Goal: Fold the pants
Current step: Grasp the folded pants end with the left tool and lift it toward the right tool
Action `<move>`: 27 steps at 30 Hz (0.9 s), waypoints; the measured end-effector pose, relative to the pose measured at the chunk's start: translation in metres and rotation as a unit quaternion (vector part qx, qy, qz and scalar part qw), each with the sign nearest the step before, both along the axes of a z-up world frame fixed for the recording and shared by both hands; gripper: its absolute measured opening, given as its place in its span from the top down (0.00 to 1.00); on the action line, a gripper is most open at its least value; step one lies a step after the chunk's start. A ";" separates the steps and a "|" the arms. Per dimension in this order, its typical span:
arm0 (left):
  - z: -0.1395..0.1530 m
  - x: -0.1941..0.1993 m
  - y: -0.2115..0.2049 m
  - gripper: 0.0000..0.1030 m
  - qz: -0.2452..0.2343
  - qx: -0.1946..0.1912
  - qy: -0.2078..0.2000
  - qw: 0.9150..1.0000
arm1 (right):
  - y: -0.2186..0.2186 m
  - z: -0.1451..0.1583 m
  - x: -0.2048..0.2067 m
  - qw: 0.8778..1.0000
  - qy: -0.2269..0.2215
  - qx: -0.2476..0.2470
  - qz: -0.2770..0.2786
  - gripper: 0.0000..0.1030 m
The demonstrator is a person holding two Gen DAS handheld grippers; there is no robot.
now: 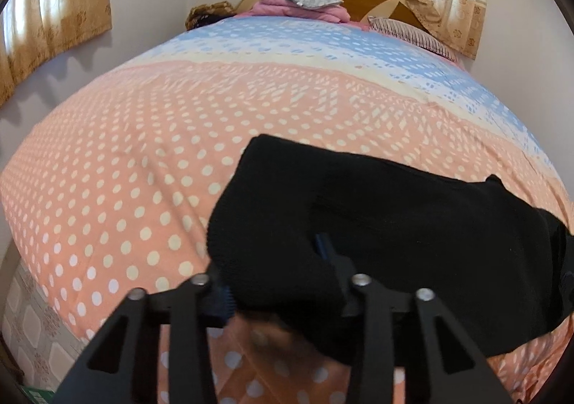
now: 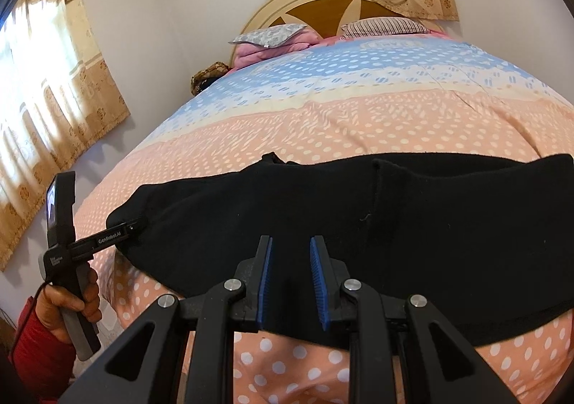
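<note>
Black pants [image 2: 358, 224] lie folded across the near part of the bed; they also fill the lower right of the left wrist view [image 1: 394, 217]. My left gripper [image 1: 276, 271] is at the pants' left end with cloth draped over and between its fingers, so its tips are mostly hidden. In the right wrist view the left gripper [image 2: 136, 222] reaches into that left end. My right gripper [image 2: 290, 278] is open, blue pads [image 2: 265, 282] apart, hovering over the pants' near edge with cloth below them.
The bed [image 2: 358, 124] has a peach dotted cover with blue bands. Pillows [image 2: 272, 36] and pink bedding lie by the headboard [image 2: 323, 5]. Curtains [image 2: 53, 99] hang on the left wall. Tiled floor [image 1: 32, 332] shows at the left.
</note>
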State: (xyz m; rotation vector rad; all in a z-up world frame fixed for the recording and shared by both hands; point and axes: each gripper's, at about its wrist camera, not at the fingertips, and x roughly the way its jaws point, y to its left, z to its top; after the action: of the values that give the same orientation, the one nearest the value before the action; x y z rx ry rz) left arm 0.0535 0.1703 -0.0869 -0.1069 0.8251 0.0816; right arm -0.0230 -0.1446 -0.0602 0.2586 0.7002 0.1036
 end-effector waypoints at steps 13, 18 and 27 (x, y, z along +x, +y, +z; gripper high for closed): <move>0.045 -0.009 -0.004 0.84 -0.028 -0.057 -0.055 0.996 | -0.021 0.006 -0.016 0.999 -0.021 0.028 -0.036 0.78; 0.083 -0.013 -0.041 0.85 -0.080 -0.034 -0.100 0.991 | -0.045 0.005 -0.021 0.996 -0.024 0.056 -0.063 0.78; 0.133 -0.025 -0.160 0.85 -0.241 -0.013 -0.172 0.955 | -0.101 0.008 -0.041 0.986 -0.037 0.101 -0.128 0.78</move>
State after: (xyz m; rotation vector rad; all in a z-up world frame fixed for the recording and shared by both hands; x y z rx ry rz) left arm 0.0286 0.0106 0.0463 0.0575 0.4842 -0.3988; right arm -0.0643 -0.2459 -0.0518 0.5340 0.5780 -0.0610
